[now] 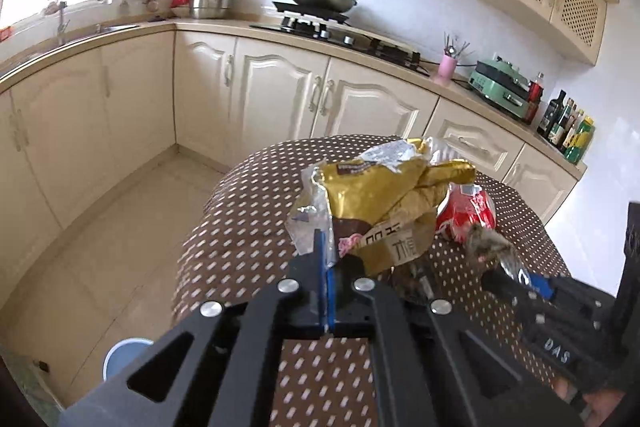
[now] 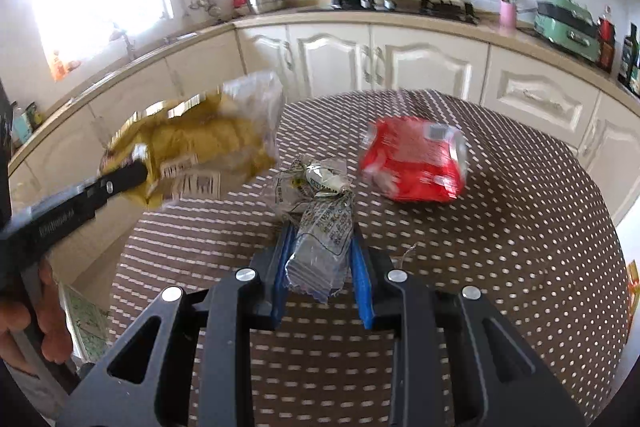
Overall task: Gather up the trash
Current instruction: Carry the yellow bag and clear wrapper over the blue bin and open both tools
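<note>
Both tools clamped: left tool [image 1: 326, 267] on gold bag [image 1: 380, 195], right tool [image 2: 320, 259] on clear wrapper [image 2: 320, 239]; lift clear of desk [image 2: 520, 247], keep red packet [image 2: 412, 163] undisturbed.

Bare spotted counter [image 2: 520, 247] lies open toward its right edge; the red packet [image 2: 414, 163] near the far edge and the raised gold bag [image 2: 200, 147] obstruct passage.

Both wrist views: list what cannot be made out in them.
- Gold snack bag: motion blur in the right wrist view smears its print.
- Red packet: partly behind the gold bag in the left wrist view; blurred in the other.
- Blue bin: mostly hidden behind the left hand-held gripper, so its contents are unseen.
- Clear wrapper: print too small and blurred to read.
</note>
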A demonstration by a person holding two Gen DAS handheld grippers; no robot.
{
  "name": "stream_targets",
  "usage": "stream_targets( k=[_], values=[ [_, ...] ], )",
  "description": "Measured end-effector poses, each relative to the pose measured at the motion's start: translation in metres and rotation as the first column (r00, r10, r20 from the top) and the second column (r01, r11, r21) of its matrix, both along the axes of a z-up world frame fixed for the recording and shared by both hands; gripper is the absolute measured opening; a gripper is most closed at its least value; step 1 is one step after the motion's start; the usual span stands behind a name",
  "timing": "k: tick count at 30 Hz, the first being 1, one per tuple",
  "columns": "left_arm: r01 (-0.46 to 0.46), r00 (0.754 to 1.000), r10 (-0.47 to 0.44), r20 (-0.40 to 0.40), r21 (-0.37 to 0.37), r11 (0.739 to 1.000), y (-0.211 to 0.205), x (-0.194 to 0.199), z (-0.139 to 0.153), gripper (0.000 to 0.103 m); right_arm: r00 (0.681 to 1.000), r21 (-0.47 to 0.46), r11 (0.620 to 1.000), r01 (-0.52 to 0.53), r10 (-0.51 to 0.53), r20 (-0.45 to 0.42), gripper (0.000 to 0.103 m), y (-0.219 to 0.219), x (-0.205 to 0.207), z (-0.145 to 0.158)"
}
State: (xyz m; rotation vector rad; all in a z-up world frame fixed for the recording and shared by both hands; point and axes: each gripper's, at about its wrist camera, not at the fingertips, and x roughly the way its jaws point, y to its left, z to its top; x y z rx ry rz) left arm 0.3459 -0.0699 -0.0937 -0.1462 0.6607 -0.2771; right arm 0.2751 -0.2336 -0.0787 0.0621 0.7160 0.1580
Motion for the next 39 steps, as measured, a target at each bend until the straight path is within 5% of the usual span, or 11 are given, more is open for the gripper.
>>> stream_targets(
  k=[9,18,29,39],
  values=[
    [-0.142,0.99,0.142,0.006,-0.011,0.99,0.092,-0.07,0.001,0.0,0.981,0.027,0.982,-0.185,0.182,0.069,0.026,0.102,-0.022,0.021],
    [-0.334,0.941,0.334,-0.054,0.012,0.943,0.207,-0.128,-0.027,0.0,0.912,0.028,0.912,-0.41,0.411,-0.014,0.026,0.235,-0.026,-0.007],
    [-0.515,0.829,0.509,-0.229,0.039,0.856,0.31,-0.154,-0.116,0.0,0.835,-0.012,0.852,-0.524,0.51,-0.208,0.026,0.334,-0.027,-0.096],
    [-0.501,0.759,0.504,-0.411,0.124,0.856,0.327,-0.107,-0.207,0.0,0.813,-0.028,0.852,-0.522,0.488,-0.316,0.026,0.358,0.007,-0.157]
  ],
)
